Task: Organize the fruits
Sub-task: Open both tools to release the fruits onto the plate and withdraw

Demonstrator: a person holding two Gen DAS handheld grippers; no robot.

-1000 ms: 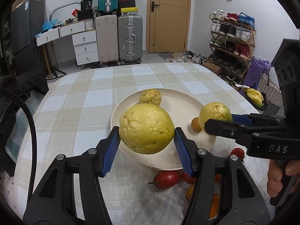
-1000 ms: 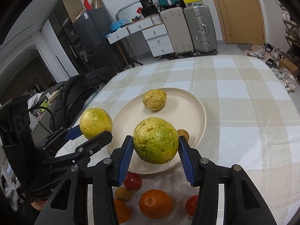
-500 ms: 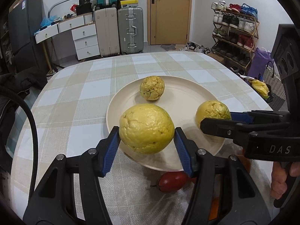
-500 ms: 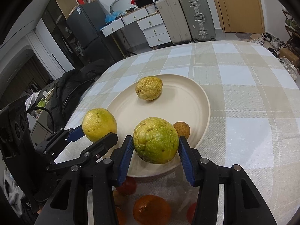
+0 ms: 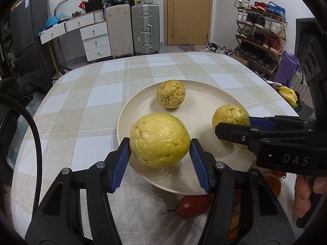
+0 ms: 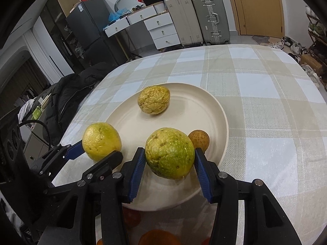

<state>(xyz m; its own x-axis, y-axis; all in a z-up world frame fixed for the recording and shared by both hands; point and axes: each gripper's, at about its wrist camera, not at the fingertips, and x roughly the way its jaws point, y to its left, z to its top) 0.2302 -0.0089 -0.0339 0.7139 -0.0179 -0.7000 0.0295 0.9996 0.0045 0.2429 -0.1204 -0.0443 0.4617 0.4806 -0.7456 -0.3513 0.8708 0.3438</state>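
Left tongs [image 5: 159, 155] clenched on yellow guava [image 5: 160, 139], right tongs [image 6: 169, 163] on greenish guava [image 6: 170, 152], over plate [image 6: 221, 120], six o'clock rim. Placing step; next: lower, release clear of wrinkled guava [image 6: 154, 100].

A closed tan wooden door [image 5: 188, 12] stands at twelve o'clock in the white wall. At eleven, silver and beige hard-shell suitcases [image 5: 132, 30] adjoin a white drawer desk [image 5: 81, 34]. A wooden shoe rack [image 5: 259, 32] fills two o'clock.
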